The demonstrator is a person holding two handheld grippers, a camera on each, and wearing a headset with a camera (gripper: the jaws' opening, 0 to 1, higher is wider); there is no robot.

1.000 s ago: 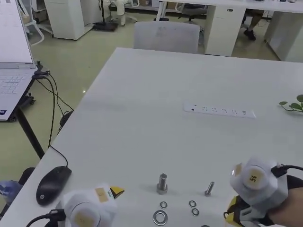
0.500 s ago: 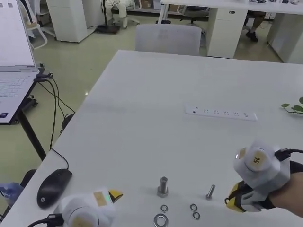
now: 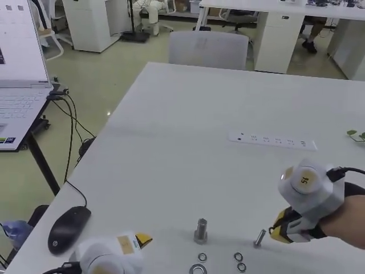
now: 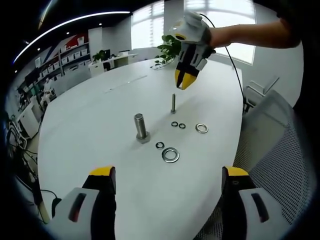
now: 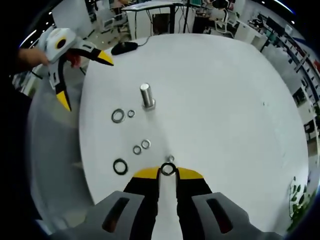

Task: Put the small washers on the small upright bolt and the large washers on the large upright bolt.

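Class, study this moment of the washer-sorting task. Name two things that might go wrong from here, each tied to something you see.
1. The right claw pinches a small washer at its very tips, just above the small bolt. A slight misalignment may drop the washer or tip the slim bolt.
2. A large washer lies near the edge of the table. A careless sweep by the open left claw might push it off.

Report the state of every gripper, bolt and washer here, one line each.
Right gripper: shut on a small washer, above the small bolt.
Left gripper: open, empty.
Large bolt: upright, no washer on it.
Small bolt: upright, no washer seen on it.
Loose small washers: three, flat on the table.
Large washers: two, flat on the table.
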